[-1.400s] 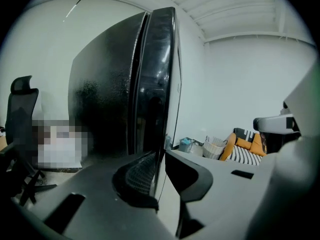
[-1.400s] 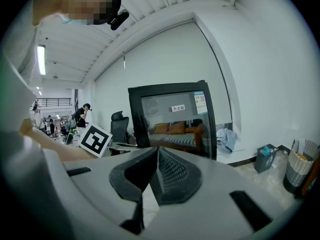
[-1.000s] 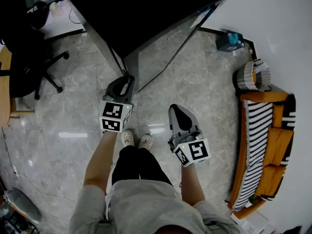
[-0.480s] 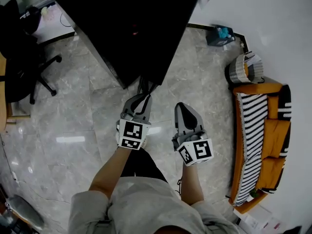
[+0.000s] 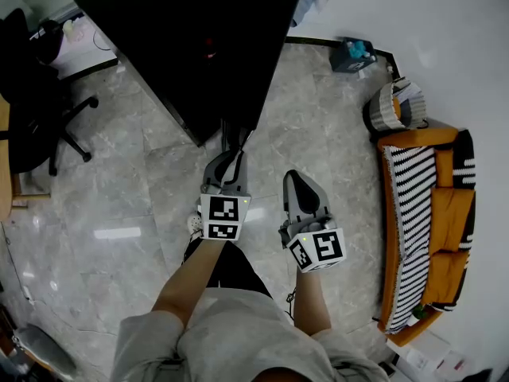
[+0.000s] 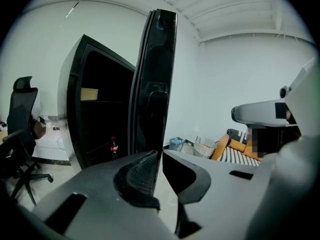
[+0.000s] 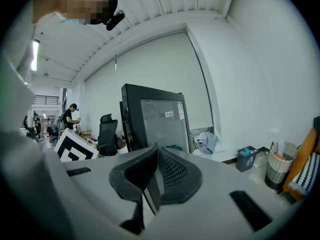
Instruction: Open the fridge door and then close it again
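The black fridge (image 5: 183, 46) stands ahead with its glass door (image 6: 156, 84) swung open. In the left gripper view the door shows edge-on, and a bottle (image 6: 113, 147) stands inside the cabinet. My left gripper (image 5: 231, 156) is at the door's free edge and its jaws have just been closing. Only a narrow slit is left at the left gripper's tips (image 6: 161, 153). The door's edge runs down to those tips, and I cannot tell whether the pads pinch it. My right gripper (image 5: 296, 180) hovers to the right of the door, apart from it. The right gripper's jaws (image 7: 156, 156) are shut on nothing.
A black office chair (image 5: 32, 110) stands at the left. An orange sofa with a striped cover (image 5: 421, 213), a woven basket (image 5: 394, 106) and a small blue bin (image 5: 354, 54) line the right wall. A person (image 7: 69, 115) stands far off in the right gripper view.
The left gripper has shifted right in the head view and stayed at the door's free edge, and its jaws have narrowed. The fridge now sits lower and larger in the view. The right gripper has barely shifted.
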Motion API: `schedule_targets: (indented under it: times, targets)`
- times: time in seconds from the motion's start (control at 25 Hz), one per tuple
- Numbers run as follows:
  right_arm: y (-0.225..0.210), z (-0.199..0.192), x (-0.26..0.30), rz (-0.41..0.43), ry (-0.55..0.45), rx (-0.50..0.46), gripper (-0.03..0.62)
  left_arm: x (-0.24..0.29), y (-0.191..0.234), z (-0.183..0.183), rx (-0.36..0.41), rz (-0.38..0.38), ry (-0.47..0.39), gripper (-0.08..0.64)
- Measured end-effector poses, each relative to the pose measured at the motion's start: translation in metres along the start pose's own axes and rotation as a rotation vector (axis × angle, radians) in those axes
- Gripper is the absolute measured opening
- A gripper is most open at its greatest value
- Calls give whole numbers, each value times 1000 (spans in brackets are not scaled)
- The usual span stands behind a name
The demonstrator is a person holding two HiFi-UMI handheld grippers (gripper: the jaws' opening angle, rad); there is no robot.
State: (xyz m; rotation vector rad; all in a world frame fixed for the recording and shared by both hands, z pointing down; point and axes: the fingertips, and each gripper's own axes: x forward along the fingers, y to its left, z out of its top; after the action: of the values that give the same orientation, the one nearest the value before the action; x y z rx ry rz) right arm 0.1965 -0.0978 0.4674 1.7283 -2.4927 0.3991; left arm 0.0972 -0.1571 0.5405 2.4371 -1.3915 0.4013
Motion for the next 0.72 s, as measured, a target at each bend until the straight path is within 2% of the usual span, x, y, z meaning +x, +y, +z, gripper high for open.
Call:
schedule_targets:
  times: [0.44,0.72]
  targets:
    - [-4,0,-7,-14,-5,0,23,7,-39,-2,21,-74,9,32]
    - [-3,3,-5,-11,-7,-4,23,5,-34,-2,21,-70,12,31]
